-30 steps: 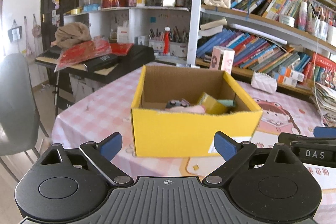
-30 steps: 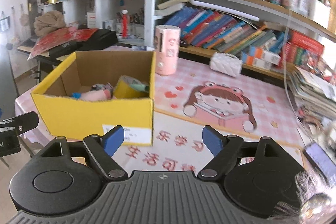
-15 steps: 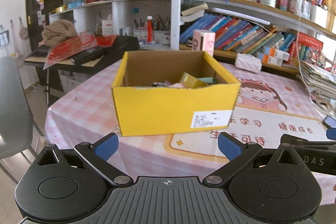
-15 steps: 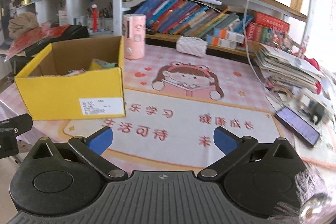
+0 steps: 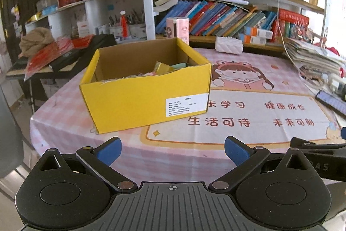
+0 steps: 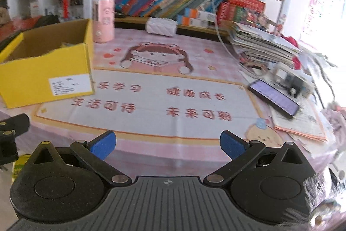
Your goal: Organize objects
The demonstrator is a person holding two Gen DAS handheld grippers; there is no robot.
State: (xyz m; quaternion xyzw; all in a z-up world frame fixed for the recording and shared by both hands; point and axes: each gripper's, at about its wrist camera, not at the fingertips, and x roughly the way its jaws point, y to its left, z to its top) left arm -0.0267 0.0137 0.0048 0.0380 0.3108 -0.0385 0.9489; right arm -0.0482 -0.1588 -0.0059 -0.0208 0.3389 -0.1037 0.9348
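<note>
The left gripper (image 5: 172, 149) sits at the bottom of its frame with jaws wide apart and nothing between them. The right gripper (image 6: 167, 145) is the same, wide apart and holding nothing. The yellow box (image 5: 144, 88) stands on the pink tablecloth (image 5: 237, 114), left of centre in the left view and at the left edge in the right view. Several small items (image 5: 164, 67) lie inside; what they are is hard to tell. A phone (image 6: 273, 97) lies at the right, near a stack of papers (image 6: 263, 47).
</note>
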